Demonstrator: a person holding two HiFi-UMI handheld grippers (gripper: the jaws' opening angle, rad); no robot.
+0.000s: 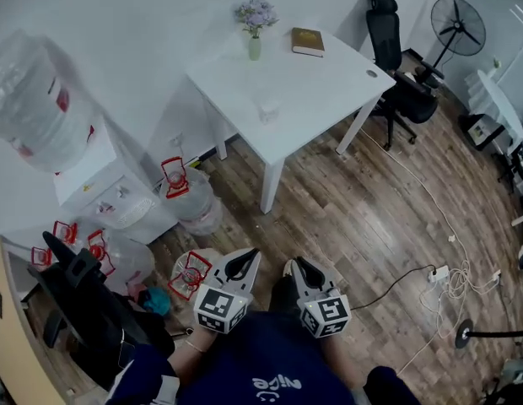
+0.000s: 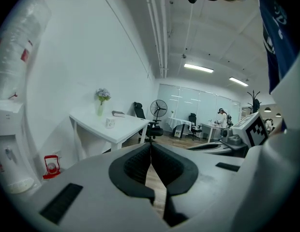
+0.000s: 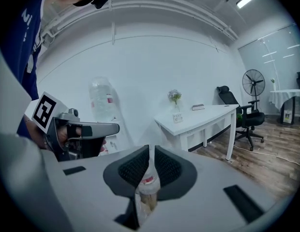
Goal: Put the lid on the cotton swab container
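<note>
The cotton swab container (image 1: 268, 110) is a small pale pot standing on the white table (image 1: 329, 83) across the room; it also shows small in the left gripper view (image 2: 110, 123) and the right gripper view (image 3: 177, 117). I cannot make out a separate lid at this distance. Both grippers are held close to the person's body, far from the table. My left gripper (image 1: 249, 256) (image 2: 151, 146) is shut with nothing in it. On my right gripper (image 1: 293, 264) (image 3: 150, 149) the jaws stand together with only a thin slit, and a floor jug shows through it.
A vase of flowers (image 1: 255, 24) and a book (image 1: 308, 40) sit at the table's far side. Water jugs (image 1: 194, 197) and a dispenser (image 1: 110, 184) stand to the left. Office chairs (image 1: 396, 66), a fan (image 1: 457, 25) and floor cables (image 1: 439, 272) are to the right.
</note>
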